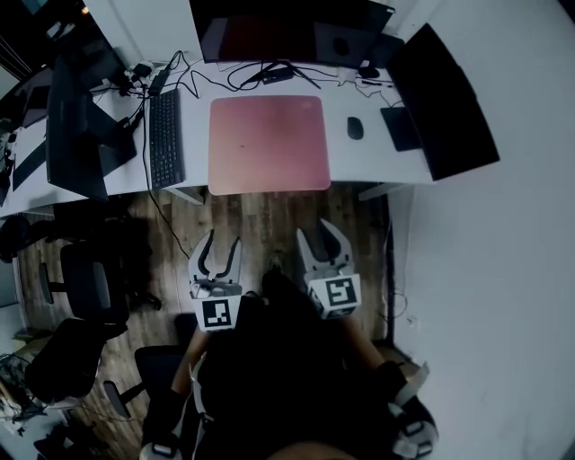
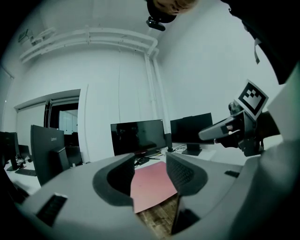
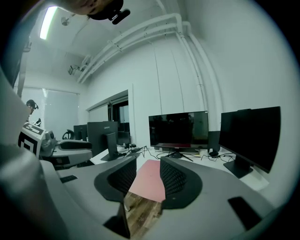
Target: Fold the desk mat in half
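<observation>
While the mat lies flat and unfolded on the table, we log the fold as not begun. The mat sits mid-table in front of the centre monitor. The keyboard is just beside its left edge and the mouse is near its right edge. Its near edge runs along the table's front edge; we cannot tell whether it overhangs.

The left hand-held gripper and the right hand-held gripper are both over the floor, well apart from the mat and pointed toward it. The jaws of each stand apart with nothing between them; each gripper view shows only the distant mat through the gap.

Handling, our judgement: a thin, light, pliable sheet, not fragile. It will likely sag between two holds, and may drag on the table if its underside is grippy. The best holds are the two near corners, one per gripper. We would pinch from the front edge, where a lower jaw can slip under, then lift and carry the corners over to the far ones.

Room: the approach to the near edge is open. The far edge is tight, since cables lie close behind it. The keyboard could get nudged if the left corner swings wide. The right monitor stands well off.
</observation>
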Demonstrator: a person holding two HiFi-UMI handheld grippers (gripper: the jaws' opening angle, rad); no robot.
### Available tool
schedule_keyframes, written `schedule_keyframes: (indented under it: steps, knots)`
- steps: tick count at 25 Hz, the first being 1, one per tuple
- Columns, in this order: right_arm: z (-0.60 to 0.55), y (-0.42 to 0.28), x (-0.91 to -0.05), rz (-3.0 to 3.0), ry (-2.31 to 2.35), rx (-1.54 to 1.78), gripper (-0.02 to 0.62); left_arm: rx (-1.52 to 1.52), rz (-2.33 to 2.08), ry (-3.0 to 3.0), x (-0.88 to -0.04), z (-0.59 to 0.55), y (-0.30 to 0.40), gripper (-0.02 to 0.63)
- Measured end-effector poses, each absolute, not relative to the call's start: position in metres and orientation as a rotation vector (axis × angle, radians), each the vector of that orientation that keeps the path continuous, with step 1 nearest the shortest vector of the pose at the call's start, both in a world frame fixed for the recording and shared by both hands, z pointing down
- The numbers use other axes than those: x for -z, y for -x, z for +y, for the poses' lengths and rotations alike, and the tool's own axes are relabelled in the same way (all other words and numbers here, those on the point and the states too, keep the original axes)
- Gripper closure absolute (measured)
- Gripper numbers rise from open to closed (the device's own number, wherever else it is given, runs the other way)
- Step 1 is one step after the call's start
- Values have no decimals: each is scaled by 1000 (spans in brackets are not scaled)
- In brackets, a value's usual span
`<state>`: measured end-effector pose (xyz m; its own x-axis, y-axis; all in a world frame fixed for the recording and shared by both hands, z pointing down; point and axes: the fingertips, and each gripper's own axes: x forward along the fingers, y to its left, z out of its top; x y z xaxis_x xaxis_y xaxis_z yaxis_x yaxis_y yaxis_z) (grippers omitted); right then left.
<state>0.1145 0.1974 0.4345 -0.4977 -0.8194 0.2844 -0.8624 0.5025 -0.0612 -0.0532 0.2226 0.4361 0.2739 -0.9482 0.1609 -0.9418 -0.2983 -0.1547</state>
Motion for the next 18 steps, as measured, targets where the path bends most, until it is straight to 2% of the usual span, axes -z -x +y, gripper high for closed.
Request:
schedule_keyframes:
  steps: [5, 18]
  knots:
    - [151, -122, -464, -2503, -1333, -281, 456, 406, 1872, 2508, -462, 185, 44, 407]
    - [85, -122, -601, -2284, -1158, -281, 446, 988, 1560, 2352, -603, 117, 35, 390]
